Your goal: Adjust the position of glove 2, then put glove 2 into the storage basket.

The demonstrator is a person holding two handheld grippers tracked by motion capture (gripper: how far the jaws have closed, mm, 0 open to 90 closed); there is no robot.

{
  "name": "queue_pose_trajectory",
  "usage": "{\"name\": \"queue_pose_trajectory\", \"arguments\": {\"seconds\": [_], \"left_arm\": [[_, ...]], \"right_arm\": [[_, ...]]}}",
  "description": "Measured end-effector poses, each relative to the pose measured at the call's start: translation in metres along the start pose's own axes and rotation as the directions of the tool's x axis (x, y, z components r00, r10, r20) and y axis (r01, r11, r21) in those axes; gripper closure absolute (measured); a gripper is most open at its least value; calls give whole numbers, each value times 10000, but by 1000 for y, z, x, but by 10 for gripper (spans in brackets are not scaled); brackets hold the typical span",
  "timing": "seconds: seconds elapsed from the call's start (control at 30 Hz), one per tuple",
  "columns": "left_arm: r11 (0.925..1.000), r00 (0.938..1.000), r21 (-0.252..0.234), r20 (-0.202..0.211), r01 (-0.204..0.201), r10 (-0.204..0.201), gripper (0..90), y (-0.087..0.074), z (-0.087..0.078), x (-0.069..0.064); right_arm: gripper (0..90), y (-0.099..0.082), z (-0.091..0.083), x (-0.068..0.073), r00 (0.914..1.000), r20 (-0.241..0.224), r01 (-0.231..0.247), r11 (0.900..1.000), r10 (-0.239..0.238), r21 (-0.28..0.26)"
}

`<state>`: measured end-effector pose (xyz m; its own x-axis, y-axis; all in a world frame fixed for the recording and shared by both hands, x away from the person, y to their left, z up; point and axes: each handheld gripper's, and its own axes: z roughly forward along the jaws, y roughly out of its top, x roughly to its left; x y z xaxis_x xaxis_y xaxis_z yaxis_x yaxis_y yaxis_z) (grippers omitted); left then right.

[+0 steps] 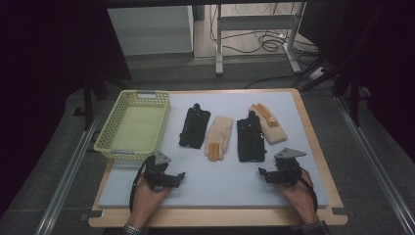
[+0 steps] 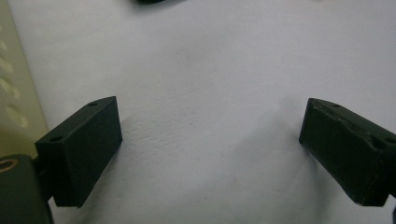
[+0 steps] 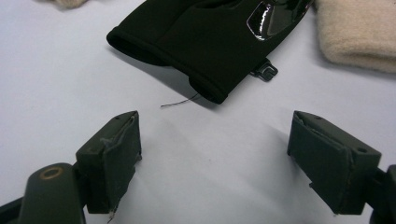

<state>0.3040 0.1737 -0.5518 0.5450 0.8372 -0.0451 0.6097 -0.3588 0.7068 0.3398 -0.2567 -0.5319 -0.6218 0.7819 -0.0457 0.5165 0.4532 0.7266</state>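
Four gloves laid out, basket empty, nothing picked up yet.

Both the left hand-held gripper (image 1: 179,176) and right hand-held gripper (image 1: 263,172) rest on the bench (image 1: 220,183), jaws wide apart and holding nothing. The nearest black glove (image 3: 205,42) lies just ahead of the right one; the yellow basket (image 1: 111,122) sits ahead of the left, with no gloves in it.

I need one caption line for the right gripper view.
Open right gripper faces the cuff of a black glove on the pale mat.
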Motion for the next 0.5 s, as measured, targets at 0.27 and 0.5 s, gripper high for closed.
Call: {"name": "queue_pose_trajectory", "arguments": {"seconds": [0.27,0.5], "left_arm": [[10000,10000,4,8,5,-5,62,0,0,0],[10000,10000,1,6,6,-6,62,0,0,0]], "right_arm": [[175,0,0,0,10000,-25,-9,10000,9,-14],[201,0,-1,-1,10000,-76,-56,10000,56,-59]]}}
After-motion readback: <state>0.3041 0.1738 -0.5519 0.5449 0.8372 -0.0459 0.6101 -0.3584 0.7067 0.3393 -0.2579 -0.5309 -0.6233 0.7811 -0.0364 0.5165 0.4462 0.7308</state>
